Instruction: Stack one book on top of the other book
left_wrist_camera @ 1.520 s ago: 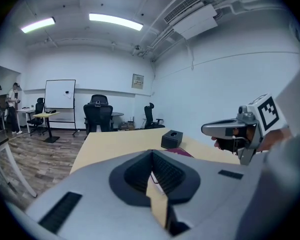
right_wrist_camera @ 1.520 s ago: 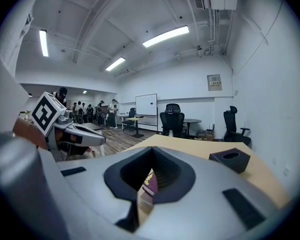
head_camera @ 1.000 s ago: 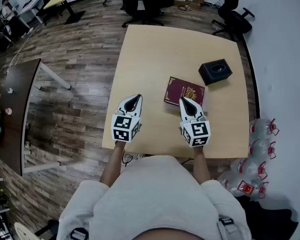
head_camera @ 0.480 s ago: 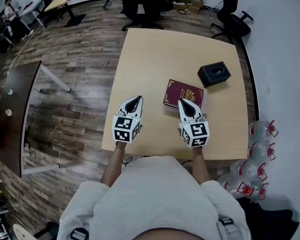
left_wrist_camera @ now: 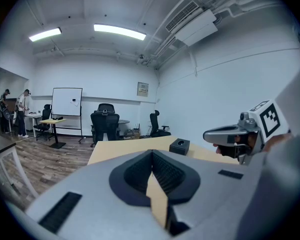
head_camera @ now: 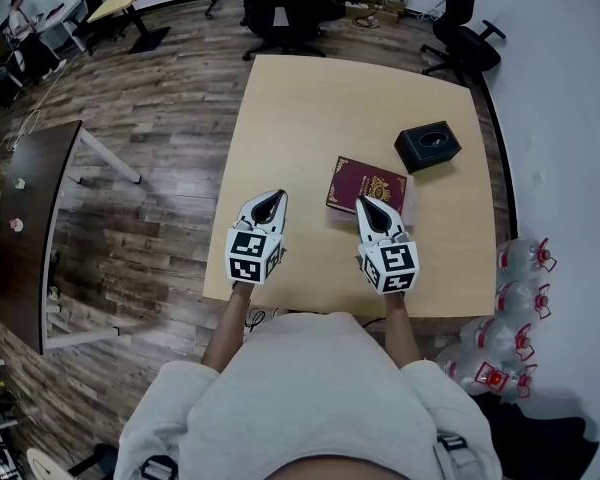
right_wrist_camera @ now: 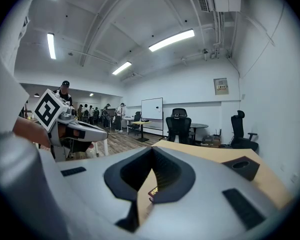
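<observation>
A maroon book [head_camera: 368, 186] with a gold emblem lies flat right of the middle of the light wooden table [head_camera: 300, 118]. Only this one cover shows; I cannot tell whether another book lies under it. My right gripper [head_camera: 368, 204] hovers at the book's near edge, jaws shut and empty. A sliver of the book [right_wrist_camera: 154, 190] peeks below its closed jaws [right_wrist_camera: 151, 156]. My left gripper [head_camera: 272, 199] hangs level with it over bare table to the book's left, also shut with nothing between its jaws [left_wrist_camera: 151, 159].
A black box [head_camera: 429, 146] with an oval opening sits on the table beyond the book on the right. Office chairs [head_camera: 285, 8] stand past the far edge. A dark table [head_camera: 30, 218] is to the left, and water bottles [head_camera: 520, 308] lie on the floor at right.
</observation>
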Action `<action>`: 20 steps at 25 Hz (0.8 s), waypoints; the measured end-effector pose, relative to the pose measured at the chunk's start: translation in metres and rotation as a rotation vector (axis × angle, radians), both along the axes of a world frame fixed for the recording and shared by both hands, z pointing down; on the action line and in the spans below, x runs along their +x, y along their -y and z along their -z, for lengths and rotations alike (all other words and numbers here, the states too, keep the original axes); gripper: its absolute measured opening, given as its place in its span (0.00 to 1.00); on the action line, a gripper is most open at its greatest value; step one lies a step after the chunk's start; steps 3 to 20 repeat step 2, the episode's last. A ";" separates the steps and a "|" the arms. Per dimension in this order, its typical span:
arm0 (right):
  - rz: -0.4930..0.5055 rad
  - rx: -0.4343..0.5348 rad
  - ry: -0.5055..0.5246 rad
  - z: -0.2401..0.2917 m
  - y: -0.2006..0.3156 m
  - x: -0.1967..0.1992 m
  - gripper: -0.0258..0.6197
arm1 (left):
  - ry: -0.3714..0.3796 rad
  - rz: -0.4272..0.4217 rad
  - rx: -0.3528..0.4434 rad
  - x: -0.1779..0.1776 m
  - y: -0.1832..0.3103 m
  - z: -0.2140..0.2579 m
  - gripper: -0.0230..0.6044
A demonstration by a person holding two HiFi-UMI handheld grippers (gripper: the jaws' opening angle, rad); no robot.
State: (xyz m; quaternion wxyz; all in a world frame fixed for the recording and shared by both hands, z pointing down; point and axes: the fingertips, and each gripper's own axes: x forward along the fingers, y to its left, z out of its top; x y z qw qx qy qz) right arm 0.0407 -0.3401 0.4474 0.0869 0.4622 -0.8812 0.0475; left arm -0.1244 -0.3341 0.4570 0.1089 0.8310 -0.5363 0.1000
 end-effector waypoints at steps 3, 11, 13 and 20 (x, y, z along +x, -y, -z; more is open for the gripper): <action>0.002 -0.002 0.002 0.000 0.000 -0.001 0.04 | 0.000 -0.001 0.000 0.000 0.000 0.000 0.05; 0.002 -0.002 0.002 0.000 0.000 -0.001 0.04 | 0.000 -0.001 0.000 0.000 0.000 0.000 0.05; 0.002 -0.002 0.002 0.000 0.000 -0.001 0.04 | 0.000 -0.001 0.000 0.000 0.000 0.000 0.05; 0.002 -0.002 0.002 0.000 0.000 -0.001 0.04 | 0.000 -0.001 0.000 0.000 0.000 0.000 0.05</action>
